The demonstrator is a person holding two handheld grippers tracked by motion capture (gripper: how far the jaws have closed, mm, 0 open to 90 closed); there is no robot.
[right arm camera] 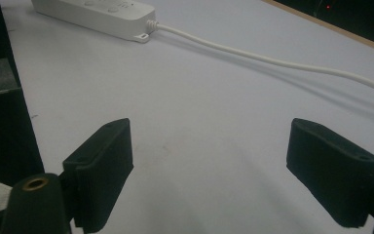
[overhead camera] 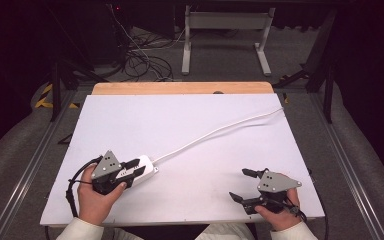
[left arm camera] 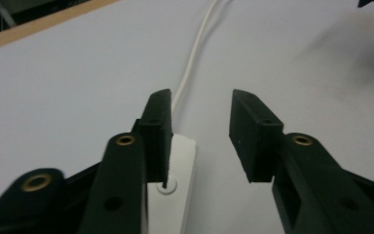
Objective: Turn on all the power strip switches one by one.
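The white surface fills mid-frame in the high view. At its lower left lies a white power strip, plain, long and rounded, with no legible writing; its white cord runs to the upper right. The left gripper sits over the strip, jaws spread. The right gripper, lower right, has jaws wide apart, holding nothing.
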